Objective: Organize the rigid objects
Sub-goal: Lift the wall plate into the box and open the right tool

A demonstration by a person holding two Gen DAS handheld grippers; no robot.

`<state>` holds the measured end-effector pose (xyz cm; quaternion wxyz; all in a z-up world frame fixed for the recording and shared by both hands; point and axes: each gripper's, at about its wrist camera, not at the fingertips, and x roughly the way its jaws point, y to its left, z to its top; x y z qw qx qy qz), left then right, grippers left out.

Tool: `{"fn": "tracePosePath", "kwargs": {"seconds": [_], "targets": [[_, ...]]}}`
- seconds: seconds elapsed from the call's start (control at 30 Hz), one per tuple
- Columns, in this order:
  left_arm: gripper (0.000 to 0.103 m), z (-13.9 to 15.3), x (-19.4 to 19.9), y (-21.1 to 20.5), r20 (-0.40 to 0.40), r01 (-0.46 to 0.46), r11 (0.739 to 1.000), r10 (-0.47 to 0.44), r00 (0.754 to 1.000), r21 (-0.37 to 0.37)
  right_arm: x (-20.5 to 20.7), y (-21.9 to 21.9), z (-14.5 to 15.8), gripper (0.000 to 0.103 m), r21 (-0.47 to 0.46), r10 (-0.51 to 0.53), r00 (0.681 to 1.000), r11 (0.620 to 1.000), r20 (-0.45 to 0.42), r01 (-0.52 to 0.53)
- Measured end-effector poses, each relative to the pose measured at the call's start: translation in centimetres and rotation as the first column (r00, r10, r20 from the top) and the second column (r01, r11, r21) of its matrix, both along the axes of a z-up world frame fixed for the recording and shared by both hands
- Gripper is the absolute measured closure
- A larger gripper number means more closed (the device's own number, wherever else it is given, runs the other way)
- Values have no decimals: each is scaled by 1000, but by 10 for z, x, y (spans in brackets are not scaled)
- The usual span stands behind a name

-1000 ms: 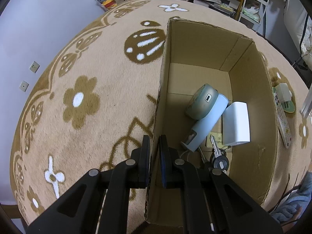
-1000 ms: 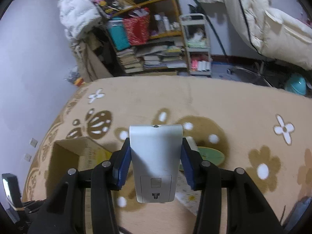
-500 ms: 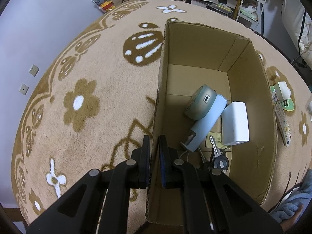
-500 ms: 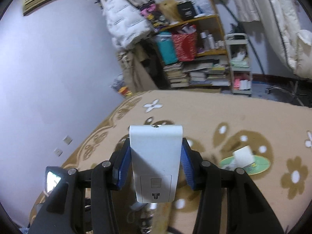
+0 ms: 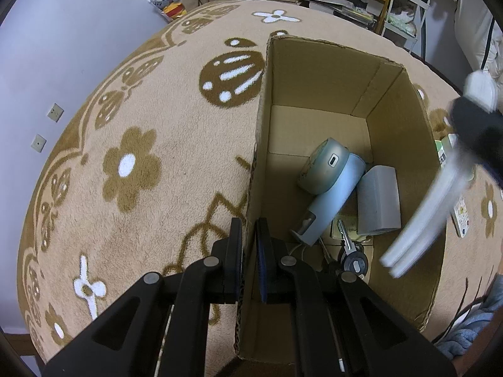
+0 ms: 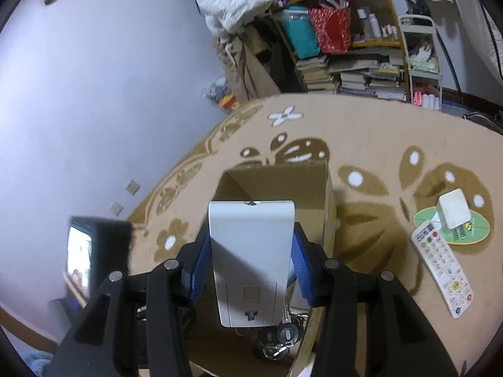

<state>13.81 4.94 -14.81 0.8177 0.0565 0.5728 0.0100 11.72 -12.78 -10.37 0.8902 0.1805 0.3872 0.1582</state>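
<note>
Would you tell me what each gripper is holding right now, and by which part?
Right gripper: white device, clamped across its side edges. Left gripper: cardboard box, pinched on its near side wall.

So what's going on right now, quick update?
Left claw shut on cardboard box wall. Right claw shut on white device, over box. Nothing blocking.

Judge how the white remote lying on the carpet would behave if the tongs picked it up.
The white remote looks like a long, flat, hard plastic bar, so it should stay stiff and not sag. It is probably light for its length. Gripped near one end it might tilt down. Its smooth case could slip, though the button face may add some grip.
</note>
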Motion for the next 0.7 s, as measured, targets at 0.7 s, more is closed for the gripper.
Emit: {"fn": "tracePosePath", "kwargs": {"seconds": [0.7], "targets": [[95, 1, 0, -1, 4, 10, 1000, -10, 1000, 10, 16, 8, -33, 48, -33, 33, 993, 999, -118, -37]]}}
